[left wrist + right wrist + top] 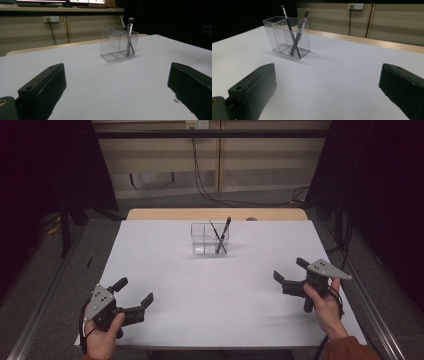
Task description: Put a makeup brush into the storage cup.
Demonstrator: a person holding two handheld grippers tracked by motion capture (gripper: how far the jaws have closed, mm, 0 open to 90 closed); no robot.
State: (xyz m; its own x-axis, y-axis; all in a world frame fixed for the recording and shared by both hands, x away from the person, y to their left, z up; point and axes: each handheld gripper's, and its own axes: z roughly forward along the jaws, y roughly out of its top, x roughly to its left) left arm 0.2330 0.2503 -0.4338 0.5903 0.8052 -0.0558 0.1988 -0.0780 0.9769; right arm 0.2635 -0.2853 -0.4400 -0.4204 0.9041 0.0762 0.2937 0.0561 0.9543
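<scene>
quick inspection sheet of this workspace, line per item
surface: white table top, evenly lit, with a wooden strip along its far edge.
job's things: clear organizer standing upright toward the far middle; two makeup brushes stand crossed in its right-hand compartment as the high view shows it; the other compartment looks empty.
clutter: nothing seen on the white top.
grippers: left gripper open, near the front left corner, holding nothing; right gripper open, at the right side, holding nothing. Both are well short of the organizer.
cables: black wall cables run down to the floor behind the table.
surroundings: beige wall panels, grey floor, dark curtains on both sides.
</scene>
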